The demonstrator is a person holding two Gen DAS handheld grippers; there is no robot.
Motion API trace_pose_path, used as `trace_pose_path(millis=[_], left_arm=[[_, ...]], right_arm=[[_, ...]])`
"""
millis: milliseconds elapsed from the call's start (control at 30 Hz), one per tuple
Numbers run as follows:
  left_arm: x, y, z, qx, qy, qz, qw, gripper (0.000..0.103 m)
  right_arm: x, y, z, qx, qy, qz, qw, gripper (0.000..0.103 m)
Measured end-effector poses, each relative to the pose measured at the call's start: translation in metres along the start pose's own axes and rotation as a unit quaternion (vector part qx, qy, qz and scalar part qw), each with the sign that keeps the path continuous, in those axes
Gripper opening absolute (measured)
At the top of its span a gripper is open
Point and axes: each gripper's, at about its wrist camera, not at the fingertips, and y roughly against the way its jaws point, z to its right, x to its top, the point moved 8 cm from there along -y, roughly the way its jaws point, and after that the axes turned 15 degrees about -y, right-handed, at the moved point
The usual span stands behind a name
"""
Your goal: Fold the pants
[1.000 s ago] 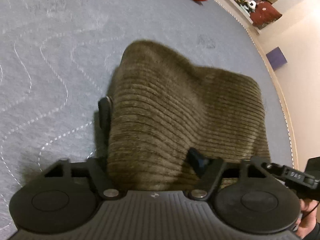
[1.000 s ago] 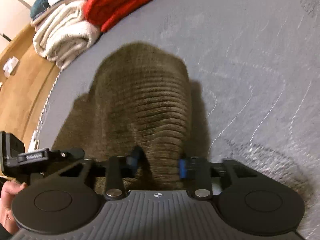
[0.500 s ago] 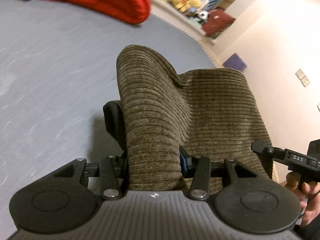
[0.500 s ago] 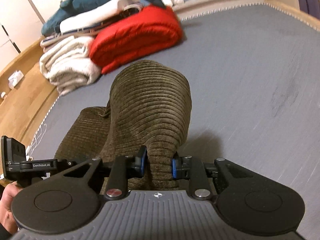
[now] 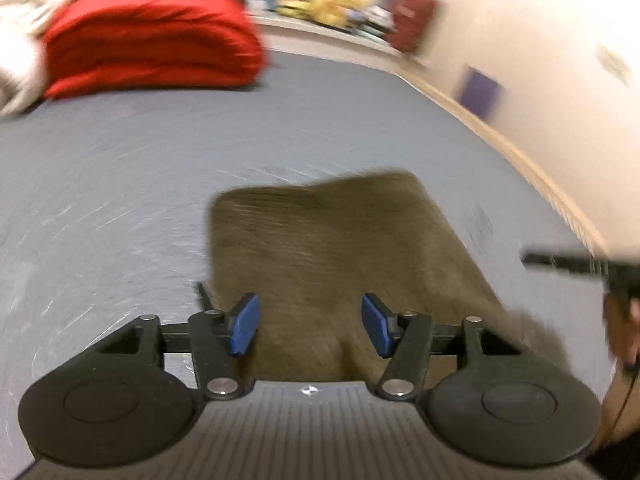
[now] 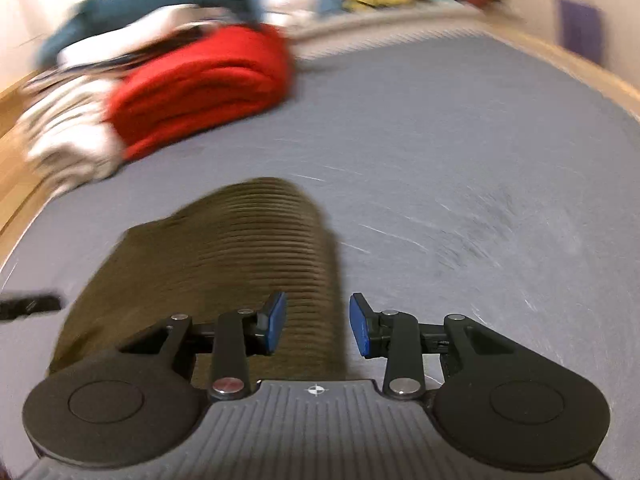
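We see the pants point(image 5: 328, 248), olive-brown corduroy, lying folded on the grey bed point(image 5: 120, 184), w/ both frames smeared by motion blur.

Left wrist view: the left hand-held gripper point(image 5: 310, 326) hangs over the near end of the pants. Its blue pads point(image 5: 244, 324) stand apart and the jaws are opening; the fabric lies below & between them, but neither pad presses on it, so nothing is gripped. The pants reach away from us as a roughly rectangular pad, far edge well short of the red blanket point(image 5: 152, 44). At the right edge we catch part of the other device as a dark bar, w/ a hand point(image 5: 620, 328) beneath it.

Right wrist view: the right hand-held gripper point(image 6: 318, 328) sits above the right-hand side of the pants point(image 6: 248, 252), where the cord ribs run crosswise. Its jaws are opening too, narrower gap than the left. The left pad point(image 6: 276, 322) overlaps the fabric in the picture; the right pad is over bare bed point(image 6: 460, 160) just beside the pants' edge. No pinch visible, so no hold.

Far end of the bed: red blanket point(image 6: 200, 84), whitish folded towels point(image 6: 68, 136) beside it, blue-ish items behind, too blurred to name.
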Motion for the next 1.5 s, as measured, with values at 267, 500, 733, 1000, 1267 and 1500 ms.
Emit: trace_pose_path(millis=[267,500,733,1000,1267,1500], left_arm=[[-0.054,-0.028,0.042,-0.003,-0.121,-0.149,0.9813,0.058],[-0.018,-0.018,0.022,0.017,-0.077,-0.116,0.9902,0.060],[0.035,-0.010,-0.027,0.108,0.058,0.019,0.9923,0.023],[-0.009,-0.087,-0.035,0.131,0.066,-0.091,0.9850,0.006],[0.007,-0.058,-0.025,0.134,0.067,-0.071,0.9862,0.020],[0.035,-0.004,0.011,0.171,0.024,0.007,0.9850,0.082]], right_arm=[[-0.071,-0.024,-0.005,-0.017,0.114,-0.150,0.982,0.038],[-0.017,-0.018,-0.022,-0.018,0.077,-0.045,0.996,0.042],[0.045,-0.071,-0.043,-0.015,-0.042,0.054,0.998,0.043],[0.046,-0.164,-0.045,-0.104,-0.024,0.034,0.994,0.039],[0.052,-0.188,0.002,-0.129,-0.124,0.038,0.983,0.044],[0.067,-0.099,-0.024,-0.131,-0.043,0.107,0.985,0.066]])
